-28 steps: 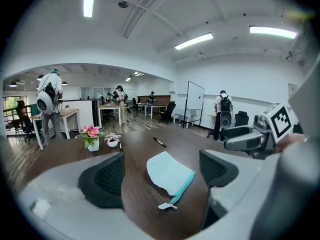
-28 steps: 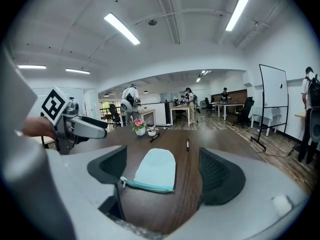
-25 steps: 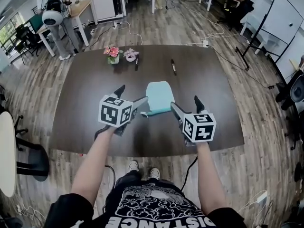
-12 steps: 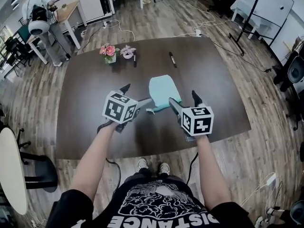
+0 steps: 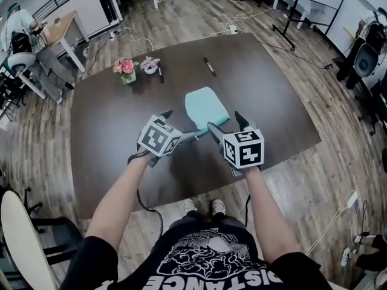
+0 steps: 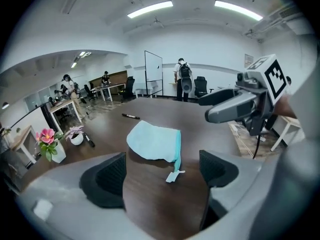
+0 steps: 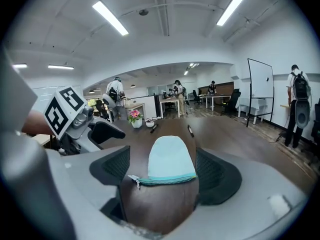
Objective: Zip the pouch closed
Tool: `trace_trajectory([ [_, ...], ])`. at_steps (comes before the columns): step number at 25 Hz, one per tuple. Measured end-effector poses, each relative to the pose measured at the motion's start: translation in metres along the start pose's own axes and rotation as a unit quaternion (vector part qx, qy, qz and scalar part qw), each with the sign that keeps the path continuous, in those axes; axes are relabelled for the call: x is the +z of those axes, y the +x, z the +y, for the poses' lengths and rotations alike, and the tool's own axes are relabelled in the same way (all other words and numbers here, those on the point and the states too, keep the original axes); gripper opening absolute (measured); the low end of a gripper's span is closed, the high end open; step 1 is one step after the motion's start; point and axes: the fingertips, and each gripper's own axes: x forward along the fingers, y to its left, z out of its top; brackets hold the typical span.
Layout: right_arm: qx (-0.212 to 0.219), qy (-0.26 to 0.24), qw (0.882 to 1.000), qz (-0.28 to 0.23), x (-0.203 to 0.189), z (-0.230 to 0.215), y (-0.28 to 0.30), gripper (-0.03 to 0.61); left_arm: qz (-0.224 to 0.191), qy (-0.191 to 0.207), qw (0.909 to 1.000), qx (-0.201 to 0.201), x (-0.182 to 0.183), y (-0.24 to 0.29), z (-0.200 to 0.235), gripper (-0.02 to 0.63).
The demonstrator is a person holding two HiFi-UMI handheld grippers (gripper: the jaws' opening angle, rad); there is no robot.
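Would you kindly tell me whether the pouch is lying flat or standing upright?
Lying flat: the pouch rests limp on the table, its zipper edge nearest the person.

Wood floor (image 5: 36,132); ceiling strip lights (image 6: 150,9)

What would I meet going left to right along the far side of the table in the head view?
Vase of pink flowers → small white plant pot → black marker → second black marker.
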Motion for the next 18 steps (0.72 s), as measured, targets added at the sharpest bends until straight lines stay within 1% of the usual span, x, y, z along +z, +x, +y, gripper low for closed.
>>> trace_trajectory([
  [5, -0.017, 0.014, 1.000, 0.006, -0.011, 0.003, 0.002, 0.388, 0.026, 0.034, 0.9983, -0.039, -0.016, 0.019, -0.009, 0.472],
  [9, -0.024, 0.019, 0.999, 0.013, -0.017, 0.008, 0.010, 0.383, 0.038, 0.041, 0.9965, -0.062, -0.028, 0.030, -0.007, 0.465],
  [13, -0.032, 0.033, 0.999, 0.021, -0.029, 0.013, 0.015, 0.376, 0.051, 0.046, 0.9937, -0.090, -0.044, 0.040, -0.010, 0.442],
  [15, -0.039, 0.039, 0.998, 0.024, -0.033, 0.012, 0.016, 0.373, 0.059, 0.055, 0.9916, -0.101, -0.050, 0.047, -0.012, 0.431],
  [18, -0.050, 0.047, 0.997, 0.029, -0.039, 0.010, 0.019, 0.370, 0.067, 0.074, 0.9878, -0.120, -0.056, 0.055, -0.015, 0.394],
])
